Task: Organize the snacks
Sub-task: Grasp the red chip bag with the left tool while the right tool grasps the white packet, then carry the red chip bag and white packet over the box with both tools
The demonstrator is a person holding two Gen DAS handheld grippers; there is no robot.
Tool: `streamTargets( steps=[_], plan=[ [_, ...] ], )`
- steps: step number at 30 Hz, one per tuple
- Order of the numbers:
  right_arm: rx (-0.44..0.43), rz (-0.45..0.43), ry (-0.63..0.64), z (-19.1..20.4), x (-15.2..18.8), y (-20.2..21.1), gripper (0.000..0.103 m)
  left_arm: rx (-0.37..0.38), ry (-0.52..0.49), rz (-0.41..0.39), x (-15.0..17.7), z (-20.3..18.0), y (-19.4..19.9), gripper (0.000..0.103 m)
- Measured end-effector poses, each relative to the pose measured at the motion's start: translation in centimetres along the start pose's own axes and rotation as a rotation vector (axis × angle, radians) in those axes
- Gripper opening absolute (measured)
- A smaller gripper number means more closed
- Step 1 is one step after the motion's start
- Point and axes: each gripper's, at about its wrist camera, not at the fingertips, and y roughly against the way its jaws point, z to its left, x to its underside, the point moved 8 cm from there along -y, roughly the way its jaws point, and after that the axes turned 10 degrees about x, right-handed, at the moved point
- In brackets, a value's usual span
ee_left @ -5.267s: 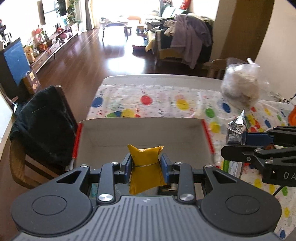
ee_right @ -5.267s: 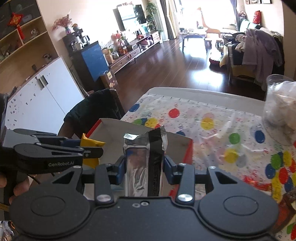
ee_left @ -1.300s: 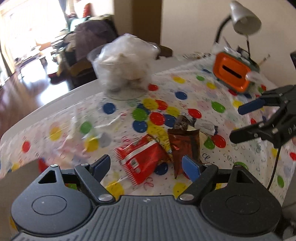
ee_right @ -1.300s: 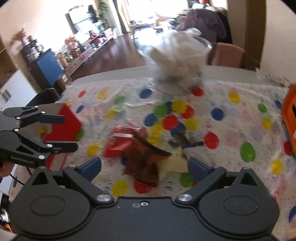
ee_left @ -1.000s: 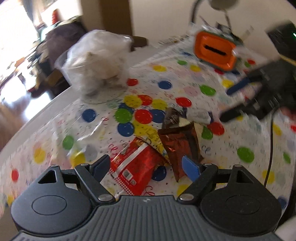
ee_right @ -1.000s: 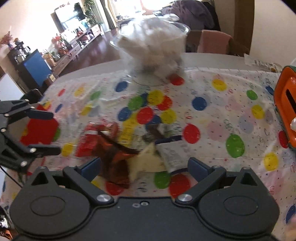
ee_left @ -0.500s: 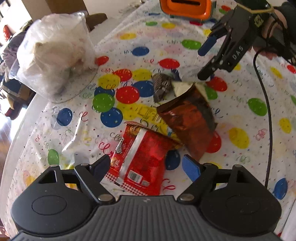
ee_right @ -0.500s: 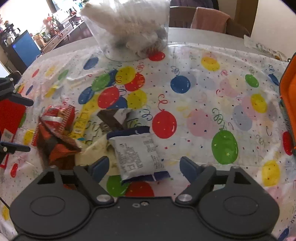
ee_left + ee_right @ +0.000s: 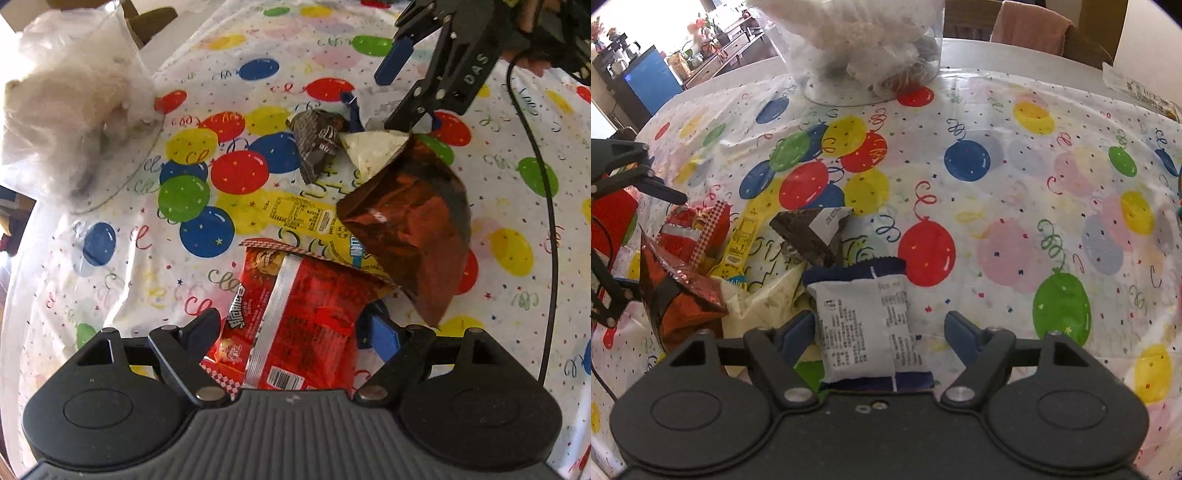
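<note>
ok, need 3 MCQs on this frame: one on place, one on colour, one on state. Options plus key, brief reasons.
1. What lies between the jaws of the left gripper?
A. the red snack packet
B. an orange box
C. a glass cup

2. What colour is the balloon on the tablecloth just beyond the white-and-navy packet in the right wrist view?
A. purple
B. red
C. black

3. How does the right gripper stand to the white-and-navy packet?
A. shut flat with nothing between
B. carrying it high above the table
C. jaws astride it, closing, gap still showing on one side

Key:
1 A: the red packet sits between the two blue pads.
2 B: a red balloon is printed just past the packet's far edge.
3 C: the packet lies on the cloth, with a clear gap to the jaw on the picture's right.
</note>
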Motion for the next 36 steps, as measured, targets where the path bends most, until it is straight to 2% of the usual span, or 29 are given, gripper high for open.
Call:
streamTargets(
  steps=[3, 6, 11, 13, 16, 25, 30, 36],
  plan=[
    [0.013, -0.01, -0.002, 0.0, 0.0, 0.0, 0.075, 0.003, 0.017, 0.0, 0.1, 0.1, -0.7, 0.085],
    [0.043, -0.021, 0.004, 0.1, -0.1, -0.1, 0.068, 0.007, 0.058, -0.02, 0.0, 0.3, -0.8, 0.085],
    [0.138, -0.048, 0.079, 1.0, 0.6, -0.1, 0.061, -0.013, 0.137, -0.05, 0.4, 0.5, -0.9, 0.084],
    [0.145, -0.063, 0.082, 1.4, 0.8, 0.0, 0.054, -0.023, 0.163, -0.063, 0.5, 0.5, -0.7, 0.081],
    [0.155, -0.071, 0.061, 1.4, 1.0, 0.2, 0.05, -0.043, 0.243, -0.081, 0.9, 0.6, -0.4, 0.077],
    [0.17, -0.081, -0.052, 1.1, 2.0, 1.1, 0.047, -0.125, 0.421, -0.096, 2.2, 0.2, 0.6, 0.073],
    [0.153, -0.093, -0.136, 0.9, 3.0, 2.8, 0.047, -0.151, 0.533, -0.129, 3.3, -0.1, 1.7, 0.073],
    [0.148, -0.111, -0.173, 1.6, 3.9, 5.7, 0.047, -0.175, 0.634, -0.146, 4.3, -1.1, 4.0, 0.073]
  ],
)
